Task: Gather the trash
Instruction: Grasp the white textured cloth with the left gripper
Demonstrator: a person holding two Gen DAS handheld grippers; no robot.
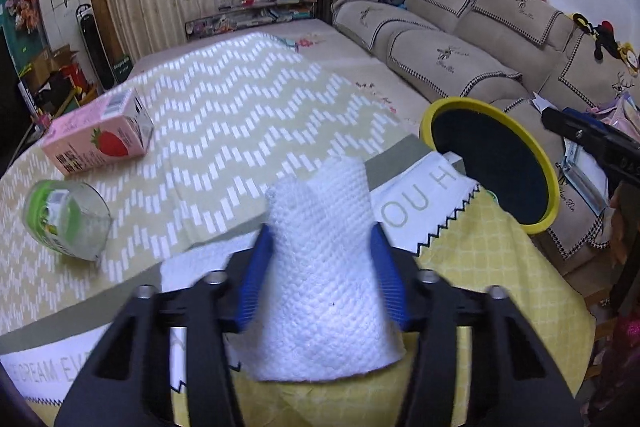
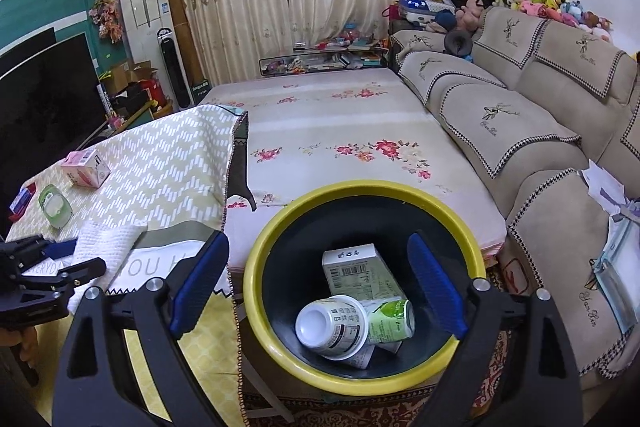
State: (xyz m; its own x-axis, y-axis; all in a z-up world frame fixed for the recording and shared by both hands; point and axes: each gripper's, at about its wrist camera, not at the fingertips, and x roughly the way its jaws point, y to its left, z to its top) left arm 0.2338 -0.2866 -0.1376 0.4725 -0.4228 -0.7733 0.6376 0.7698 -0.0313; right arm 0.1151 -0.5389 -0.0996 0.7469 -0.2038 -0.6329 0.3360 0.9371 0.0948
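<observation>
My left gripper [image 1: 320, 247] is shut on a white paper towel [image 1: 324, 267] and holds it above the table's near edge; it also shows in the right wrist view [image 2: 100, 243]. A yellow-rimmed black bin [image 1: 492, 163] stands to the right of it. My right gripper [image 2: 320, 275] is open and empty above the bin [image 2: 256, 291], which holds a white box [image 2: 360, 275], a white cup [image 2: 332, 323] and a green-labelled carton [image 2: 390, 321]. A pink strawberry milk carton [image 1: 100, 135] and a clear cup with a green label [image 1: 66, 219] lie on the table at the left.
The table carries a yellow-green zigzag cloth [image 1: 240, 107] and a yellow cloth [image 1: 488, 267] at the near edge. A beige sofa [image 1: 460, 39] runs along the right. A floral-covered platform [image 2: 340, 131] lies beyond the bin. A television [image 2: 44, 99] stands at the left.
</observation>
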